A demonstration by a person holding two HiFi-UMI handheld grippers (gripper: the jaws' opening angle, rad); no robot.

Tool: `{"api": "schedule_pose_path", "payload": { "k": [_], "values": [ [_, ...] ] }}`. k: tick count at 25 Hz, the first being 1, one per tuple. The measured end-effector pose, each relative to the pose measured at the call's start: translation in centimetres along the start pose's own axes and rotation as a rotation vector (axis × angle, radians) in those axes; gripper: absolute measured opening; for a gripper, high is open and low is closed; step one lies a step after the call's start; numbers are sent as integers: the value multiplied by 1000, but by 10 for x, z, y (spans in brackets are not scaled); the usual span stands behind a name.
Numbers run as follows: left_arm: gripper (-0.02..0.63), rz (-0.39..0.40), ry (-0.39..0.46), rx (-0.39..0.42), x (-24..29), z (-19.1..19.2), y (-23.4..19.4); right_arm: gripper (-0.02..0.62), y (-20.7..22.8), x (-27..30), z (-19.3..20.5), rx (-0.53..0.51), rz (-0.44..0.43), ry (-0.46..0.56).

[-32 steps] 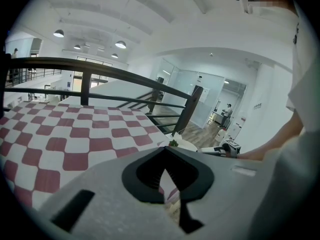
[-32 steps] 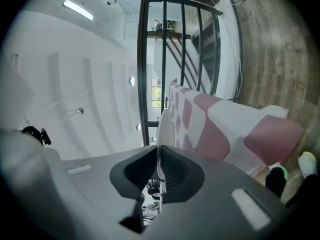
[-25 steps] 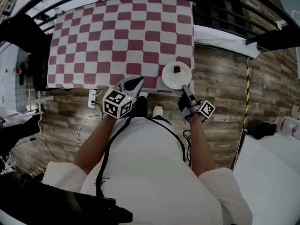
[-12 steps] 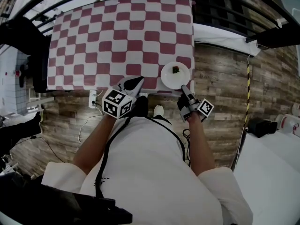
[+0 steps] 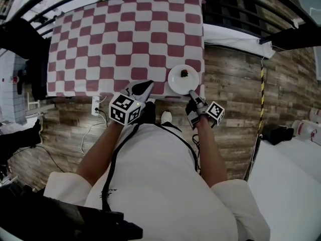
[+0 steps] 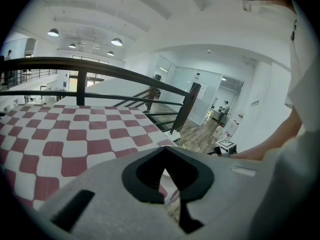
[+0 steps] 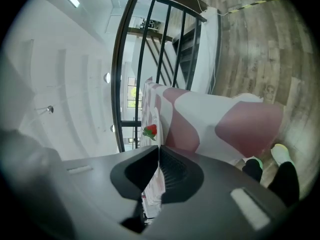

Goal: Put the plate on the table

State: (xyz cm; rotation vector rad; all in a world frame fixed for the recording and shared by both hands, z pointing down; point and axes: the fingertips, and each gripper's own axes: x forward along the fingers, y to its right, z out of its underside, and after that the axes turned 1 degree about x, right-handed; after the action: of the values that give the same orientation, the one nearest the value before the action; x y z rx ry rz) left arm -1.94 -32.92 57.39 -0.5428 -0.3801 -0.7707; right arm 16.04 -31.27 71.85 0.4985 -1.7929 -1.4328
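A small white plate (image 5: pixel 183 79) with a strawberry (image 5: pixel 184 74) on it lies over the near right corner of the red-and-white checked table (image 5: pixel 100 39). My right gripper (image 5: pixel 193 93) is shut on the plate's near rim, and its jaws have just been closing with that rim between them. The right gripper view shows the plate (image 7: pixel 155 121) edge-on between the jaw tips of that right gripper (image 7: pixel 159 146), strawberry (image 7: pixel 150 131) beyond. My left gripper (image 5: pixel 145 88) hovers at the table's near edge, shut and empty; the left gripper view shows this left gripper (image 6: pixel 164 149) with its tips meeting.
A black railing (image 5: pixel 235 14) runs past the table's far right side. Wooden floor (image 5: pixel 235 84) lies to the right, with yellow-black tape (image 5: pixel 262 99). A white socket block with cables (image 5: pixel 95 106) sits on the floor under the table's near left edge.
The right gripper and the plate have shifted slightly left and sunk toward the tablecloth. The left gripper has stayed where it was.
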Motion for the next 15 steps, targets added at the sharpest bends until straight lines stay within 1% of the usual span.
{"api": "schedule_pose_path", "payload": {
  "k": [4,8,12,15],
  "values": [
    [8,7,6,0,1,-2,4,18,2,2,0,6,60,22],
    [8,14,6,-1,2,-1,7,26,11,2,-1,13,138,56],
    [8,15,9,0,1,-1,11,29,13,3,-3,4,181,68],
    [8,14,11,0,0,0,13,37,14,3,-3,-17,230,69]
  ]
}}
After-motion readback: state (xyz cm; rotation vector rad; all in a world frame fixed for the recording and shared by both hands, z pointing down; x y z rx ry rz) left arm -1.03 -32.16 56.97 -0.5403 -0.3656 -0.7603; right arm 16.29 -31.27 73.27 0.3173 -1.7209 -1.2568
